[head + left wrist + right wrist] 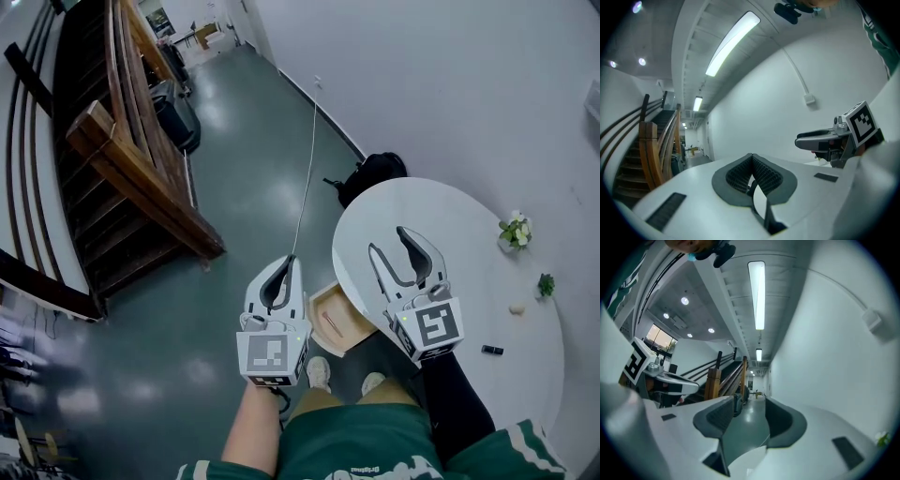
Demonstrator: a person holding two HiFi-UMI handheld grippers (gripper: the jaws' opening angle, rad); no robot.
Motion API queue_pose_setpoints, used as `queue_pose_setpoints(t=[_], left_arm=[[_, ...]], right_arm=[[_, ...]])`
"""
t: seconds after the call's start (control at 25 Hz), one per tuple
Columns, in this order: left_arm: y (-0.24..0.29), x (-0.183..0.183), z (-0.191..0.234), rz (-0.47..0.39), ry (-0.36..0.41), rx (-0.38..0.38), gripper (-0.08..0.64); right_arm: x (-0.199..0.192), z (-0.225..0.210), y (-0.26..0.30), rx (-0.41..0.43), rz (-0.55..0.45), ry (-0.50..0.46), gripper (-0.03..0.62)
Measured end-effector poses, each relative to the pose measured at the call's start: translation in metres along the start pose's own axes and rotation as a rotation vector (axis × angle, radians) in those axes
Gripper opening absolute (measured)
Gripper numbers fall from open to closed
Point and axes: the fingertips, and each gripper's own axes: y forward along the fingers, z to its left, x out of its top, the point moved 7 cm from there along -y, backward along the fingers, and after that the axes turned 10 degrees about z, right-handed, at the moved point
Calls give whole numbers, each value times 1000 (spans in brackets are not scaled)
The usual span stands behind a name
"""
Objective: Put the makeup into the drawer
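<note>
Makeup (492,350) lies on the table (469,281), drawer (339,321) open below its edge.
My left gripper (289,262) is closed on nothing, and my right gripper (389,241) is parted and empty. I'd lower the right and square its jaws across that small black stick.

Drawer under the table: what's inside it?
One thin stick lies on the floor of the wooden drawer. The white table covers its right part, so anything there is hidden.
</note>
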Motion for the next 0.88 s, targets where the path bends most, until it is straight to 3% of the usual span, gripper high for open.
queue_pose_setpoints(t=[0.36,0.88], left_arm=[[35,24,-109,-50,16,-213,0],[68,51,-290,-91,91,-605,0]], right_arm=[[-20,-84,-103,-220,19,-34,212],[-49,-178,-269,-596,46,59,207]])
